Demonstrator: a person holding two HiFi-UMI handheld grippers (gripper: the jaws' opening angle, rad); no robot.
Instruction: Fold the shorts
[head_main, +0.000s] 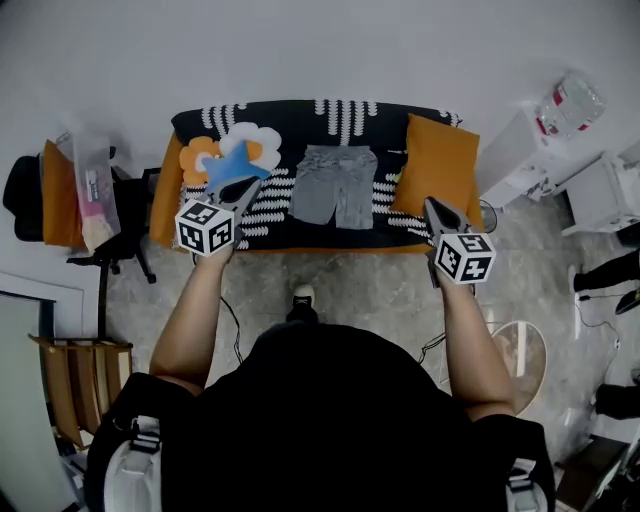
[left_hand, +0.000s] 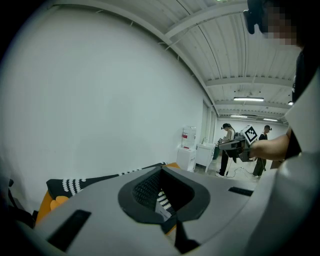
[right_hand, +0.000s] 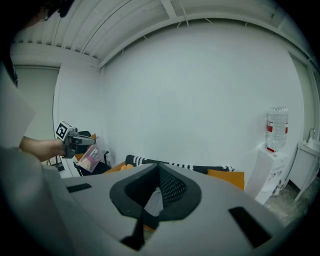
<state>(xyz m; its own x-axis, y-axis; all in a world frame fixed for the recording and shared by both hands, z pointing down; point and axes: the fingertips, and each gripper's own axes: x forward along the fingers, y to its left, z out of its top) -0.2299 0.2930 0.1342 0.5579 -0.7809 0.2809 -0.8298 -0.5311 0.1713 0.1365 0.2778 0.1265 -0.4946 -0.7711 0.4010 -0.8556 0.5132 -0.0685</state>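
Note:
The grey shorts (head_main: 335, 185) lie flat and spread out on the middle of a sofa (head_main: 300, 232) with a black-and-white patterned cover. My left gripper (head_main: 243, 186) hovers over the sofa's left part, in front of a blue star cushion (head_main: 232, 160), left of the shorts and apart from them. My right gripper (head_main: 431, 206) hangs at the sofa's right front, beside an orange cushion (head_main: 437, 163). Both grippers are shut with nothing in them. In the left gripper view the jaws (left_hand: 167, 221) meet over the striped cover; in the right gripper view the jaws (right_hand: 144, 212) meet too.
A white cabinet (head_main: 520, 155) with a water bottle (head_main: 570, 104) stands right of the sofa. A dark chair with a bag (head_main: 92, 190) stands to its left. A round fan (head_main: 522, 352) lies on the floor at right. Two people (left_hand: 228, 149) stand far off.

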